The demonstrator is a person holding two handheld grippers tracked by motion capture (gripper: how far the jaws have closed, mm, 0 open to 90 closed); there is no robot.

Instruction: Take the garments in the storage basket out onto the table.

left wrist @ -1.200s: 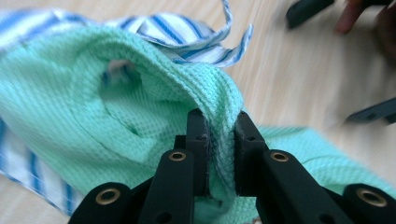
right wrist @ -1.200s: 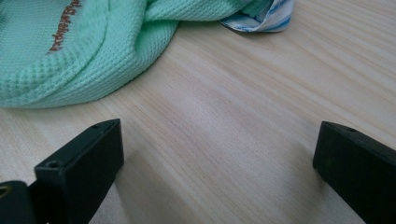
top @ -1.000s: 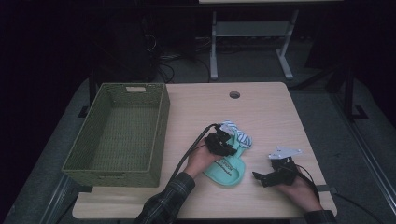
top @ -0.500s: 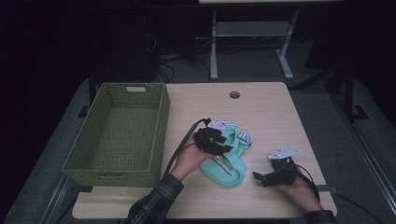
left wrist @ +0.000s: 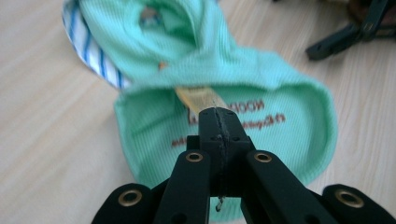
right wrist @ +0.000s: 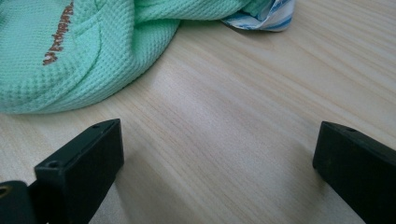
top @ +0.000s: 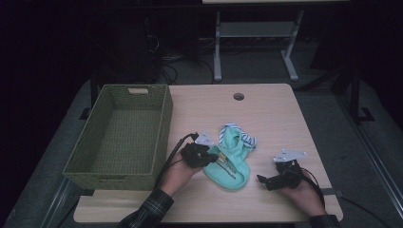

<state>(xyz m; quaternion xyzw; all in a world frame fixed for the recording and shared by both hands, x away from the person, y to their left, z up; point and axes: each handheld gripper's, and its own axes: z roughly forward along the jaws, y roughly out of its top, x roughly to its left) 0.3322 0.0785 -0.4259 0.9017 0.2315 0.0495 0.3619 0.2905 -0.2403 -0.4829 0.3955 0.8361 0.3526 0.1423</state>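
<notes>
High view overhead, gripper views close, sharing garment (top: 229,159)

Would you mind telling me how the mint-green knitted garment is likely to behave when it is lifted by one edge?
The mint-green knitted garment lies rumpled and folded on the wooden table, so it will probably droop limply. Its thin ribbed fabric suggests little weight. The left gripper, shut on its edge, should hold well; the textured knit looks unlikely to slip.

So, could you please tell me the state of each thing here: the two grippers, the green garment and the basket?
Left gripper: jaws just closed, shut on the garment's near edge by a tan label.
Right gripper: open, nothing between the jaws, resting on the table.
Green garment: crumpled, lying on the table, striped lining showing at the far end.
Basket: upright, empty.
</notes>
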